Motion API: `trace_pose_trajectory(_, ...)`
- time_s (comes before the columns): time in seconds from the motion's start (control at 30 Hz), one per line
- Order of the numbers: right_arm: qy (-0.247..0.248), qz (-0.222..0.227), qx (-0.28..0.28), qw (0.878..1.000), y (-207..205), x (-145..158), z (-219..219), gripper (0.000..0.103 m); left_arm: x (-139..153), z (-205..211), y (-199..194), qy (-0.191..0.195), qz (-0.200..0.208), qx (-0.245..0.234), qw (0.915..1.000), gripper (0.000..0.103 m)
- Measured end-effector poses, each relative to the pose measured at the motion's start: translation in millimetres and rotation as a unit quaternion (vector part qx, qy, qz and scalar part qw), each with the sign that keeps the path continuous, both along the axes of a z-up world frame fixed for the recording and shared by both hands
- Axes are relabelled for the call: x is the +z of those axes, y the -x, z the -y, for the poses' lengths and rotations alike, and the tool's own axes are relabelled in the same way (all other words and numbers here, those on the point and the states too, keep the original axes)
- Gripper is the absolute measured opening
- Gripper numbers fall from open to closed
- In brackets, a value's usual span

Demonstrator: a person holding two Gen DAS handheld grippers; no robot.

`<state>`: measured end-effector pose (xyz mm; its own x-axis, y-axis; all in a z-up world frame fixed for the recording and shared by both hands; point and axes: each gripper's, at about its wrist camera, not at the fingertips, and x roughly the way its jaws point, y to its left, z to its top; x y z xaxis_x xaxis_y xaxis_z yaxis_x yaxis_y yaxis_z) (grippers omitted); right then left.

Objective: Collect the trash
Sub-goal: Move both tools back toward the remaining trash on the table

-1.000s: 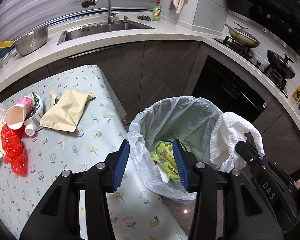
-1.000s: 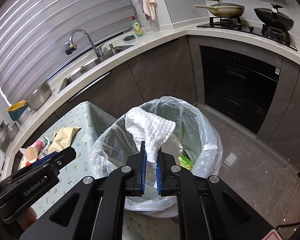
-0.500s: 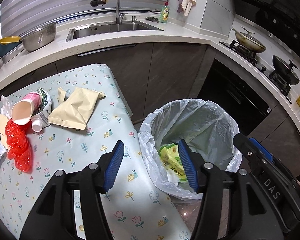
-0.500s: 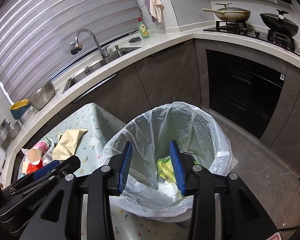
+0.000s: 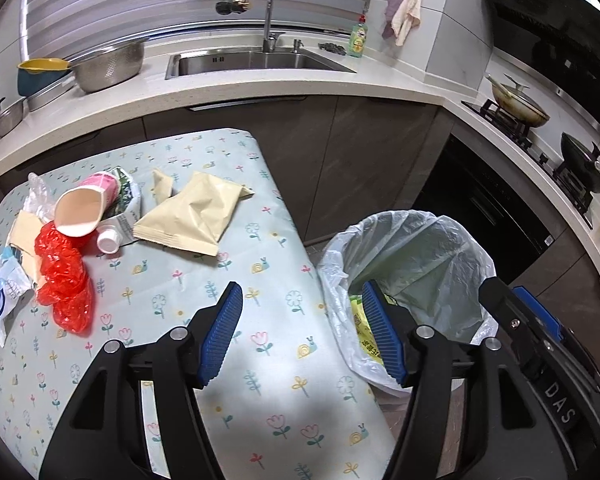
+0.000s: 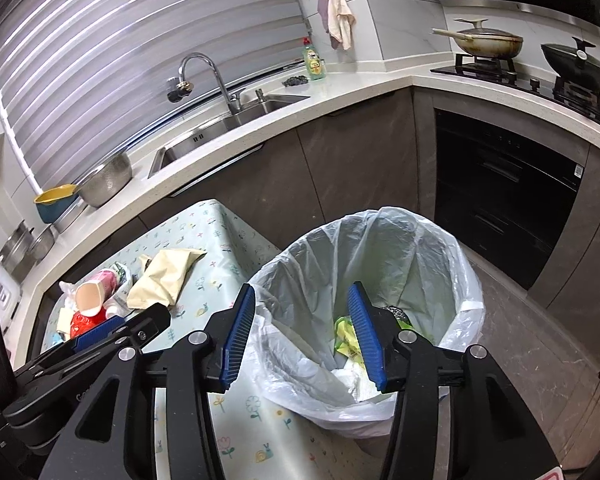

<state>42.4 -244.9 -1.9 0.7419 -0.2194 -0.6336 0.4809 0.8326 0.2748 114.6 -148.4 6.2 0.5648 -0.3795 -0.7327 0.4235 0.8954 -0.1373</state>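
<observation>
The left gripper [image 5: 300,334] points down at a slant over the near edge of the table with the pale flowered cloth [image 5: 172,280]. Its blue ribbed pads stand wide apart, the jaws have just been opening, and nothing is between them. The right gripper [image 6: 300,336] also points down at a slant, above the mouth of the round bin lined with a white plastic bag [image 6: 440,264]. Its jaws have just been opening too, and they are released, with nothing held.

Below the right gripper, inside the bin, lie a white crumpled paper towel [image 6: 352,384] and a yellow-green wrapper [image 6: 346,338]. Ahead and to the left of the left gripper, well apart from it, more trash lies on the table: a beige flat paper pouch [image 5: 192,216], a pink paper cup lying on its side [image 5: 86,208], a crumpled red plastic bag [image 5: 62,276] and a small white bottle cap [image 5: 108,240].
</observation>
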Motion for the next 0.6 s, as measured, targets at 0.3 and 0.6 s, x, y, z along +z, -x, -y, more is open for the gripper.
trace_pose_trajectory(0.3,0.006,-0.004,0.032,0.999,-13,2,-30,0.048,3,-30,-4,0.007,0.001,0.027,0.9996,0.059)
trace_pose_trajectory(0.6,0.011,-0.009,0.054,0.998,-24,2,-57,0.056,4,-70,-12,0.022,-0.001,0.068,0.9974,0.073)
